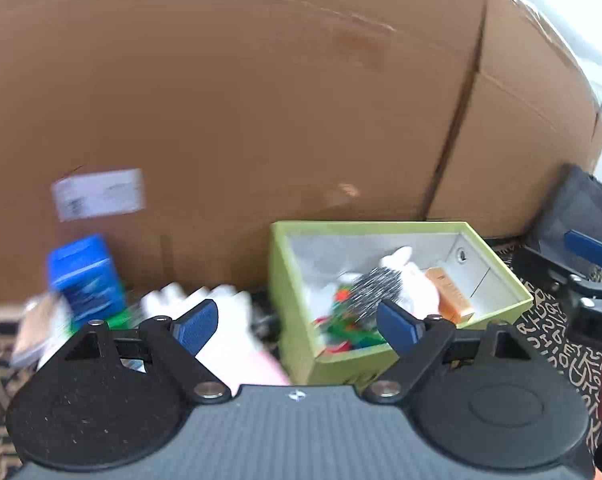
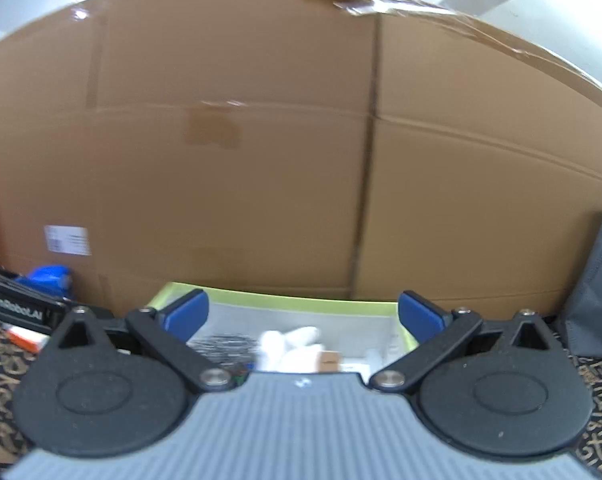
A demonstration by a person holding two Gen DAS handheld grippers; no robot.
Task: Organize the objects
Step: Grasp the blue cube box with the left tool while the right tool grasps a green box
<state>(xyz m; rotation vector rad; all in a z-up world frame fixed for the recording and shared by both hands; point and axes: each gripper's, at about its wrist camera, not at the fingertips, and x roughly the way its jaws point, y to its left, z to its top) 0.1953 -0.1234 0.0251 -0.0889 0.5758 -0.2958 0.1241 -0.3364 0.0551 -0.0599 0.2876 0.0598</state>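
Left gripper (image 1: 297,322) fingers spread wide, nothing between them. Right gripper (image 2: 303,316) likewise spread, empty, poised over the green box (image 1: 501,276). The box holds a white glove (image 1: 415,280), an orange carton (image 1: 451,294) and colourful bits; it sits against the cardboard carton (image 1: 241,100).

Landmark: green box (image 1: 297,280)
Box contents: motion-blurred; white soft item (image 1: 405,276) and orange carton (image 1: 449,292) discernible, coloured bits beneath unidentifiable.
Box near wall, right wrist view: hidden behind right gripper (image 2: 303,316) body.
Left of box: white glove-like shape (image 1: 225,320) smeared, partly behind left gripper (image 1: 297,322) finger.
Further left: blue container (image 1: 85,272) blurred, print unreadable.
Behind box: cardboard carton (image 1: 261,100) cut off by frame; label (image 1: 99,194) illegible.
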